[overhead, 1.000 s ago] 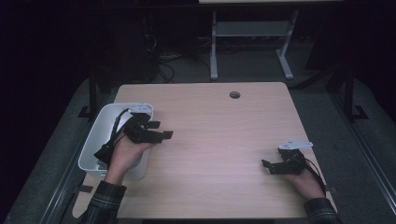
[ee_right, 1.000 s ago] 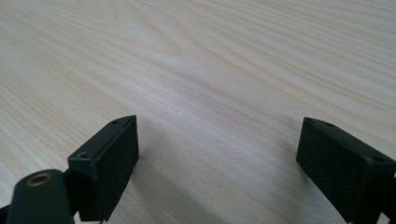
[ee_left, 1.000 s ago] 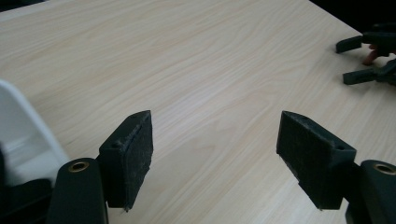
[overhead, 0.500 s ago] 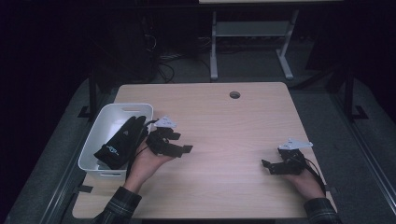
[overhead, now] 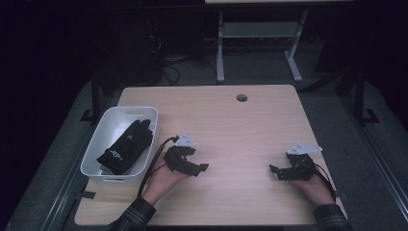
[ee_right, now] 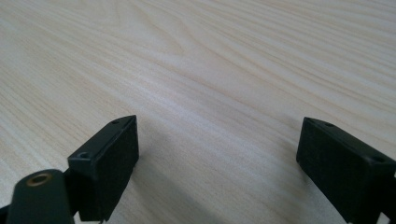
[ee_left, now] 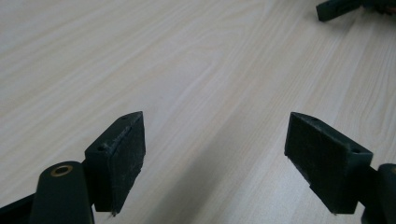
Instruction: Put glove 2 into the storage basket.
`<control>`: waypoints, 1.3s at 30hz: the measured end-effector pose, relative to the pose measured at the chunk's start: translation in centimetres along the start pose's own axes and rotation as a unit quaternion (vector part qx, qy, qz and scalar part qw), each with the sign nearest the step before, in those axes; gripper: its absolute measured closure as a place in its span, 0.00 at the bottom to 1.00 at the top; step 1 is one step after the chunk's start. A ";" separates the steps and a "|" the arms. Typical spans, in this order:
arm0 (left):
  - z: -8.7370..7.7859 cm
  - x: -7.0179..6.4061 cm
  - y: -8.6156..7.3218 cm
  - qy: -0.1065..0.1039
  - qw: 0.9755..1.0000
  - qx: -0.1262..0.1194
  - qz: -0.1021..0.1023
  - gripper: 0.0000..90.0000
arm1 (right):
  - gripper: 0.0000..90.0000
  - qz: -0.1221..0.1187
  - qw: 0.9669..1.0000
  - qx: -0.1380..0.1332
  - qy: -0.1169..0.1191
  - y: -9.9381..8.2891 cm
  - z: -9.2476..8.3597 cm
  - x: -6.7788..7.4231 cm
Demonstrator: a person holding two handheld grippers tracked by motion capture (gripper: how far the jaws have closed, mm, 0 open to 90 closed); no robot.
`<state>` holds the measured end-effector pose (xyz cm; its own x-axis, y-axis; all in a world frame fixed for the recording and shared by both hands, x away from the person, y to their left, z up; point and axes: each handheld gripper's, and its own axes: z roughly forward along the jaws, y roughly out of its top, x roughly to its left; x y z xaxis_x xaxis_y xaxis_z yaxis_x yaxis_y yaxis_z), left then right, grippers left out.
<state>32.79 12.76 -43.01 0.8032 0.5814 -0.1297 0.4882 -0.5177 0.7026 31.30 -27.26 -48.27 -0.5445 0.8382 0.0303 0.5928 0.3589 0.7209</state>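
**Glove binned; left tool released**

The black glove (overhead: 126, 146) lies inside the white bin (overhead: 96, 147). Just right of the bin, the left tool (overhead: 191, 163) has just been opening and is empty. Well right of the bin, the right tool (overhead: 281, 172) is wide open, empty. The placing step appears complete; next, rest on the desk (overhead: 231, 125).

Left gripper (overhead: 198, 168) fingers just opened wide, empty; right gripper (overhead: 275, 172) agape.

Light wooden table (overhead: 231, 125) with a cable hole (overhead: 242, 97); white bin (overhead: 96, 156) stands at its left edge.
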 end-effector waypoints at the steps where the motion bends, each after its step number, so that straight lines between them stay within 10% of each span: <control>1: 0.2 0.0 -0.2 -0.001 1.000 0.002 0.003 0.21 | 0.14 -0.001 1.000 0.000 0.000 0.0 0.0 0.0; 21: 3.0 -0.1 -2.4 0.018 0.998 0.039 0.041 0.16 | 0.14 -0.001 1.000 0.000 0.001 0.0 0.0 0.0; 39: 3.2 -0.4 -3.6 0.017 0.997 -0.004 0.076 0.14 | 0.14 -0.001 1.000 -0.001 0.002 0.0 0.0 0.2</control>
<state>31.83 12.40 -47.80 0.8557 0.5174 0.0017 0.3593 -0.5966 0.7176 31.23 -27.08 -48.29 -0.5486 0.8355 0.0314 0.5898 0.3601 0.7228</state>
